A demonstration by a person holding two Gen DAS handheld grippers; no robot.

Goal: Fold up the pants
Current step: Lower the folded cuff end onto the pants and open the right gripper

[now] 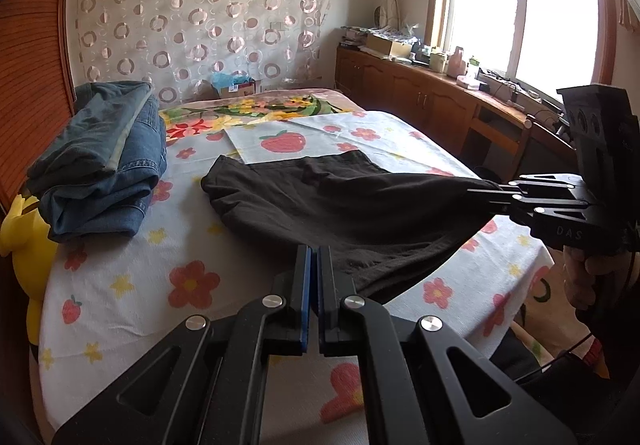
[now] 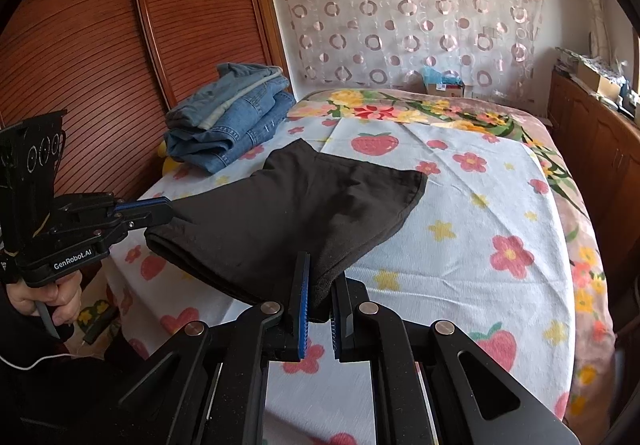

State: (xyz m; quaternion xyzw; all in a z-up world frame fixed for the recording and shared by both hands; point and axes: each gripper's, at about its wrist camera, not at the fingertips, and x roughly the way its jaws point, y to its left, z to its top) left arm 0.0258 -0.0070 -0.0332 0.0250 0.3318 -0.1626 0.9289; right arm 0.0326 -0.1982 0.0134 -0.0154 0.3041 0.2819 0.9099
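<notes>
While both grippers hold the near edge of the black pants [image 1: 340, 205], the garment is already doubled over, layers visible along the lifted edge. Far part lies flat on the bed sheet [image 1: 120, 309]; near part hangs off the sheet between the two grippers. Judging from that, at least one fold is done, and what looks left is carrying the held edge over toward the far end, laying it down and smoothing. Can't tell how many folds are planned.

Left gripper [image 1: 313, 251]: jaws closed tight, pinching the near corner of the pants, cloth bunched right at the tips. Right gripper [image 2: 320, 277]: jaws clamped on a thicker wad of the pants' other near corner, small gap filled by fabric. Each is carried in a person's hand [image 2: 44, 293], trigger squeezed, both pointing down and forward toward the pants, roughly side by side with the taut edge stretched between them.

A stack of folded jeans [image 1: 100, 165] sits left of the pants, near the wooden sliding door [image 2: 100, 45]. A yellow toy [image 1: 24, 229] peeks out just beyond the jeans at the bed's edge. Past the pants, the floral blanket [image 1: 260, 105] and a small box [image 1: 236, 85] by the wall.
</notes>
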